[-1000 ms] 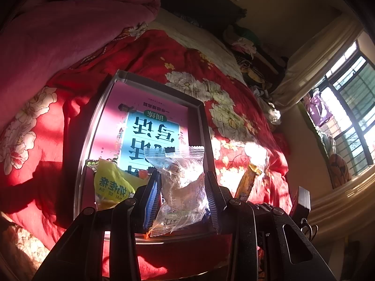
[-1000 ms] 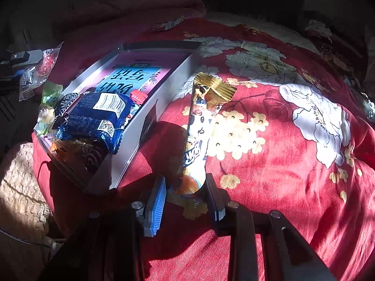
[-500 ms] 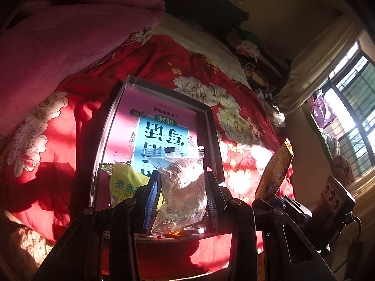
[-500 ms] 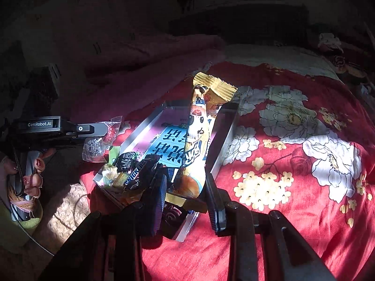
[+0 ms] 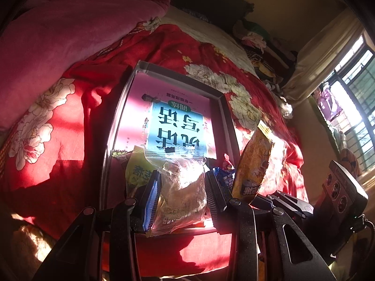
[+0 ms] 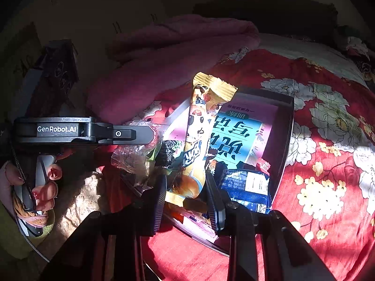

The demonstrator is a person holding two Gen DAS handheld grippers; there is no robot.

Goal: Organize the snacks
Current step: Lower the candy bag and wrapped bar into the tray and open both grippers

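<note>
Left wrist view: left tongs [image 5: 181,193] clamp a clear snack bag [image 5: 181,194] above the near end of the box [image 5: 180,76] on the red bed [image 5: 70,121]. Right wrist view: right tongs [image 6: 186,195] grip a yellow snack stick [image 6: 199,135] upright over the box [image 6: 287,126], beside a blue packet [image 6: 246,187].

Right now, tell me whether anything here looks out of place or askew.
Nothing is spilled or torn. The snacks crowd the near end of the box, leaving its far end bare. The clear packet in the left gripper and the yellow stick pack in the right gripper are both held over that pile, not yet set down.
</note>
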